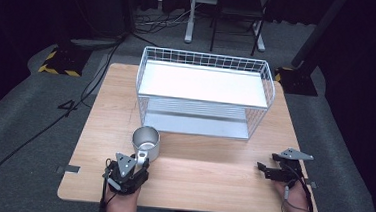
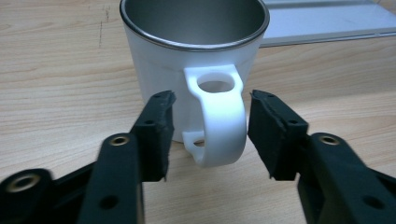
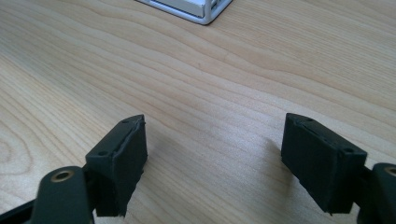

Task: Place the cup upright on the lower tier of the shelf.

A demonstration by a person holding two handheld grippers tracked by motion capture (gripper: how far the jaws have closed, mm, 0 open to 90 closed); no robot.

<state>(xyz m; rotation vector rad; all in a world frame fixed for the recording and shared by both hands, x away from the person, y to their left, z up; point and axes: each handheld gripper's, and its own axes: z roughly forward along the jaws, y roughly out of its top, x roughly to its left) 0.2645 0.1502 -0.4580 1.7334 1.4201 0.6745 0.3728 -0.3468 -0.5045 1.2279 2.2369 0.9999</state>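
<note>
A white mug [image 1: 146, 143] with a steel inside stands upright on the wooden table [image 1: 210, 183], its handle turned toward the person. My left gripper [image 1: 141, 163] is right behind it. In the left gripper view the jaws of my left gripper [image 2: 212, 135] flank the mug's handle [image 2: 219, 116], with a narrow gap on each side; the pads do not touch it. My right gripper [image 1: 267, 161] rests low over the table at the right, open. In the right gripper view, bare wood lies between the fingertips of my right gripper [image 3: 215, 158].
A white two-level wire rack [image 1: 204, 54] stands across the far half of the table, just behind the mug. Its lower shelf [image 2: 327, 21] and a corner [image 3: 196, 9] show in the gripper views. Cables run over the grey floor to the left.
</note>
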